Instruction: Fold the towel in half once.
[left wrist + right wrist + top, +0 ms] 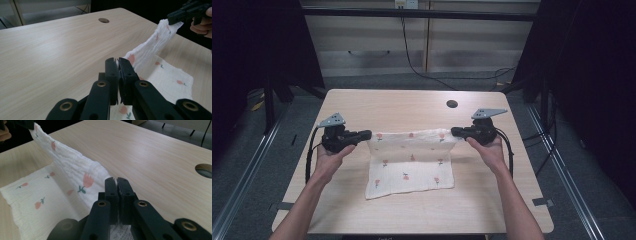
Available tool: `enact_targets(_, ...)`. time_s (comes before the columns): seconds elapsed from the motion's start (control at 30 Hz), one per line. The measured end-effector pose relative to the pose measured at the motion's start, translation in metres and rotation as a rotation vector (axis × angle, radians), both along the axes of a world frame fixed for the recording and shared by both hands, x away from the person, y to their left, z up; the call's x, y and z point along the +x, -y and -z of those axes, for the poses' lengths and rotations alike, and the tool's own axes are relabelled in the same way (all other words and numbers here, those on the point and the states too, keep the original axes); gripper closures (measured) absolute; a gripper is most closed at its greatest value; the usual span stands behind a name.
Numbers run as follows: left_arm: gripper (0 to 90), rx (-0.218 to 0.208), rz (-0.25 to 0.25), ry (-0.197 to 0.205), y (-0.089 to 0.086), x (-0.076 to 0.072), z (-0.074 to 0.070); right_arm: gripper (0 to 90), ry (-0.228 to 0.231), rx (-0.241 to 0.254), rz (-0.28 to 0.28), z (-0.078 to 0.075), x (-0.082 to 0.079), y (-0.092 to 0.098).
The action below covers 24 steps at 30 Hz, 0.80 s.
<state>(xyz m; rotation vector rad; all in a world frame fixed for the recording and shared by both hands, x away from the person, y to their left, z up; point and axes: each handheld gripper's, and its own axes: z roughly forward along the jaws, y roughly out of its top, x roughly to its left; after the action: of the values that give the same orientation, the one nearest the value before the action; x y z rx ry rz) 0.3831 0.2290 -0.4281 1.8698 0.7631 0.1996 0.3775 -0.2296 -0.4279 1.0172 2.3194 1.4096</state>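
Forearms reach in from the near edge, each hand working a hand-held gripper clamped on one far corner of a white cloth.

Left hand-held gripper (368, 134) has its jaws closed tight on the cloth's (409, 167) far-left corner, seen pinched between the black jaws in the left gripper view. Between the two grippers the cloth's far edge is lifted and stretched taut above the wooden counter (362, 107), while its near part, printed with small red flowers, lies flat on the wood. Right hand-held gripper (455, 131) is likewise shut on the far-right corner. A round hole (452, 104) sits in the counter beyond it.
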Motion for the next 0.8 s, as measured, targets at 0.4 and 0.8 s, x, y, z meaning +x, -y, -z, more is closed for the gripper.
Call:
enact_targets(0.4,86.7,-0.013,0.031,-0.020,-0.002,-0.034,0.008,87.4,-0.002,0.024,-0.011,0.021,-0.025,0.001)
enact_targets(0.8,86.6,0.059,0.050,-0.041,-0.004,-0.062,0.023,87.2,0.005,0.000,-0.043,0.028,-0.053,0.000)
